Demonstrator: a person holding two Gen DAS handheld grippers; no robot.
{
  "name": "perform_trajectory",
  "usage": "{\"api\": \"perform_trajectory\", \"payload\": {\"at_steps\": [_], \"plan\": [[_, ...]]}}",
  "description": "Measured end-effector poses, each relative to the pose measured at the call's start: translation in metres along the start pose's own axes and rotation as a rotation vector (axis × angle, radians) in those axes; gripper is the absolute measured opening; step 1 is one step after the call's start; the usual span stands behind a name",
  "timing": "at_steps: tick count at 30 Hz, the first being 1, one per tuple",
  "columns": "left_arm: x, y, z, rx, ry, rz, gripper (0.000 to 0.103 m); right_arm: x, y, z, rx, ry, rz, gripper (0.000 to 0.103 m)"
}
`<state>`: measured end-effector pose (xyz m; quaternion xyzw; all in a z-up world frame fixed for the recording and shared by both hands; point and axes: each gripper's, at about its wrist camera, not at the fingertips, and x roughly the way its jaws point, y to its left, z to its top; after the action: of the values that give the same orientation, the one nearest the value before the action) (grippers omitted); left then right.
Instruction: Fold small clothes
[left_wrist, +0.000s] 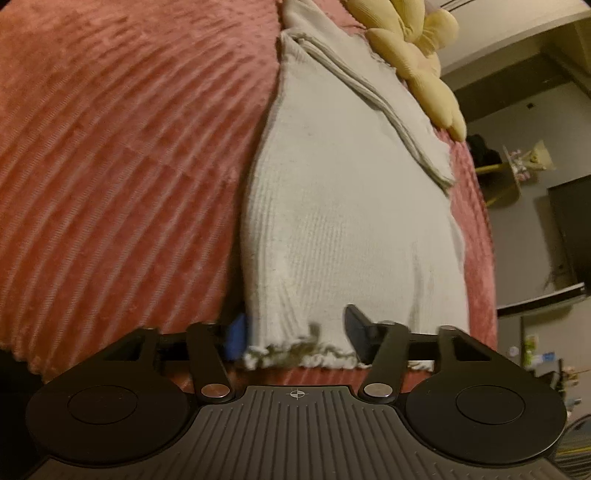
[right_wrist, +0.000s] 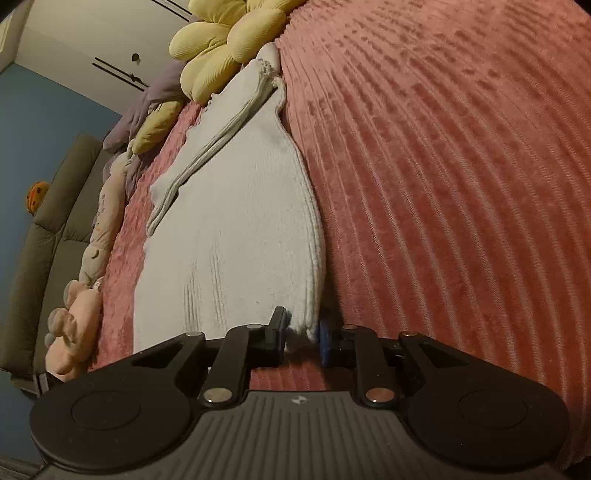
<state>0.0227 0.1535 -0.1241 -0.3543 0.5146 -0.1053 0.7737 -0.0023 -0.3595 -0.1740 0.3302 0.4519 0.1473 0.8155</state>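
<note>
A white ribbed knit garment (left_wrist: 343, 221) lies flat on a pink ribbed blanket (left_wrist: 110, 147), stretching away from both cameras. Part of it is folded over near its far end. My left gripper (left_wrist: 295, 332) stands at the frilled near hem with its jaws wide. The blue pad sits at the hem's left edge, and the other finger (left_wrist: 356, 325) rests on the cloth. In the right wrist view the same garment (right_wrist: 240, 229) runs up the frame. My right gripper (right_wrist: 301, 334) has its jaws close together on the garment's near right corner.
A yellow flower-shaped cushion (left_wrist: 417, 55) (right_wrist: 221, 48) lies just beyond the garment's far end. Purple and yellow cushions (right_wrist: 159, 96) and a pink plush toy (right_wrist: 77, 328) line the bed's left edge, with a grey sofa (right_wrist: 44, 240) behind. The blanket (right_wrist: 443, 184) extends to the right.
</note>
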Motion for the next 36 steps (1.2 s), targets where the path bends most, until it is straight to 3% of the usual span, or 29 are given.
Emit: {"api": "perform_trajectory", "payload": {"at_steps": [3, 4, 6, 12, 19, 22, 26, 32, 33, 34, 36], "plan": [[0.003, -0.002, 0.004, 0.01, 0.01, 0.004, 0.054, 0.002, 0.0, 0.003, 0.013, 0.013, 0.012, 0.02], [0.004, -0.003, 0.005, 0.02, 0.021, 0.001, 0.04, 0.002, 0.001, 0.004, 0.007, 0.014, 0.015, 0.02], [0.009, -0.008, 0.008, 0.044, 0.059, 0.017, 0.022, 0.0, 0.005, 0.005, -0.026, 0.004, 0.013, 0.02], [0.003, -0.021, 0.013, 0.066, 0.055, -0.031, 0.016, 0.001, 0.016, 0.011, -0.062, 0.02, 0.033, 0.011], [-0.027, -0.065, 0.063, 0.133, -0.158, -0.133, 0.015, 0.002, 0.048, 0.055, -0.071, -0.05, 0.124, 0.01], [-0.027, -0.077, 0.093, 0.127, -0.242, -0.13, 0.015, 0.008, 0.068, 0.081, -0.115, -0.107, 0.104, 0.01], [-0.009, -0.078, 0.13, 0.093, -0.324, -0.045, 0.016, 0.032, 0.091, 0.119, -0.157, -0.176, 0.048, 0.01], [0.037, -0.066, 0.159, 0.108, -0.279, 0.101, 0.022, 0.08, 0.103, 0.157, -0.25, -0.235, -0.086, 0.015], [0.041, -0.065, 0.159, 0.12, -0.267, 0.114, 0.029, 0.085, 0.103, 0.158, -0.267, -0.245, -0.118, 0.015], [0.042, -0.062, 0.157, 0.13, -0.268, 0.122, 0.045, 0.086, 0.102, 0.158, -0.294, -0.253, -0.147, 0.017], [0.035, -0.056, 0.15, 0.154, -0.297, 0.147, 0.064, 0.087, 0.102, 0.154, -0.348, -0.253, -0.164, 0.021]]}}
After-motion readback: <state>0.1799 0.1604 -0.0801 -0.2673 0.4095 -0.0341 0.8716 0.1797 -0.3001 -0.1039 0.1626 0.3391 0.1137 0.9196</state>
